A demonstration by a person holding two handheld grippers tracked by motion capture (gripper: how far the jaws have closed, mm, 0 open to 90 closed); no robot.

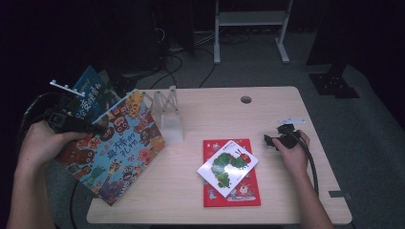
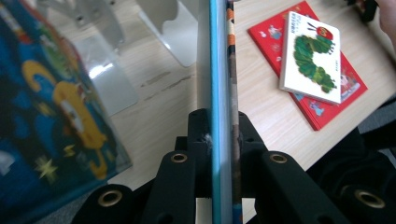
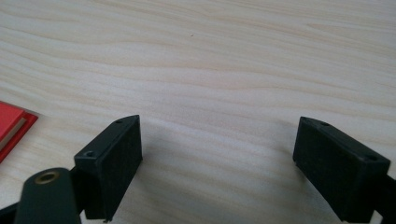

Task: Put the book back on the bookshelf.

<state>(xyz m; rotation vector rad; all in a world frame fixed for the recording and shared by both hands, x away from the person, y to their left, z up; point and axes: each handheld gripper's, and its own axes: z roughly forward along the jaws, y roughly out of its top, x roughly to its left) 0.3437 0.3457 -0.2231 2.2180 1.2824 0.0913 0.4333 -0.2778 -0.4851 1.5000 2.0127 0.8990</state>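
Left of the high view: left gripper raised at the table's left edge, jaws clamped on the edge of a colourful picture book. Book tilted, lower corner hanging past the table's near left corner. Seen edge-on in the left gripper view, upright between the two black jaws. Just behind, upper left: a second blue book, leaning.

Centre, slightly left: clear book stand on the table, touching the held book's upper right corner.

Centre right, lower: red book flat on the table, white caterpillar book lying skewed on top of it.

Right: right gripper low over bare wood, near the red book's upper right corner, jaws wide apart, gripping nothing. Red book's corner at far left of the right gripper view.
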